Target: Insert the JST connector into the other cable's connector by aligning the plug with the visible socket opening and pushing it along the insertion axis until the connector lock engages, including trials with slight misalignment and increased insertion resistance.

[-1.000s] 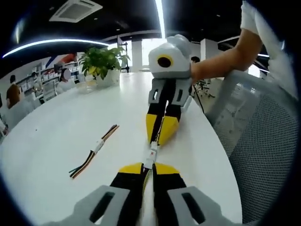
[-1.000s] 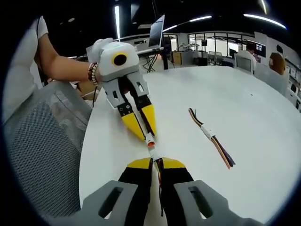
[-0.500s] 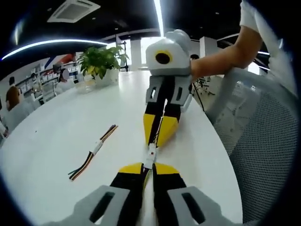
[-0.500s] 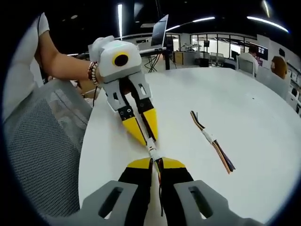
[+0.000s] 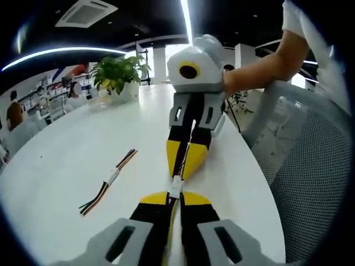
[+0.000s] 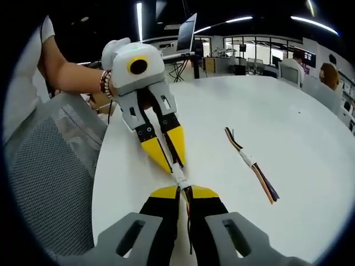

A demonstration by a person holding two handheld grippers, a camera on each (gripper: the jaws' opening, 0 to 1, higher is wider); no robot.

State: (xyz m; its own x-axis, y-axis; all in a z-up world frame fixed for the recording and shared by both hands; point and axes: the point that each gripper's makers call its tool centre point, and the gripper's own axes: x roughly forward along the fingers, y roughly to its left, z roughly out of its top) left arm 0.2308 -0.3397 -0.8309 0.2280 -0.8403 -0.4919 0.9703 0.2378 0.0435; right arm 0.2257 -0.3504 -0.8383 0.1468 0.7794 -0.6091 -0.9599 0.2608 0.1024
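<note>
Over the white table's near edge the two grippers meet tip to tip. In the left gripper view my left gripper (image 5: 174, 197) is shut on a small white JST connector (image 5: 176, 187), and the right gripper (image 5: 182, 170) comes from above, shut on the mating end. In the right gripper view my right gripper (image 6: 184, 191) is shut on its white connector (image 6: 181, 179), and the left gripper (image 6: 173, 166) faces it, shut on the other end. The two connector halves touch in line; whether they are locked is too small to tell.
A second wire bundle with a white joint (image 5: 107, 183) (image 6: 251, 164) lies loose on the table (image 5: 66, 149). A potted plant (image 5: 118, 75) stands at the far end. A grey mesh chair (image 5: 310, 166) (image 6: 44, 183) sits beside the table edge, with the person's arms over it.
The two grippers have closed in on each other a little, so the gap between their tips is shorter and the connector halves are pressed closer. The loose bundle has not moved.
</note>
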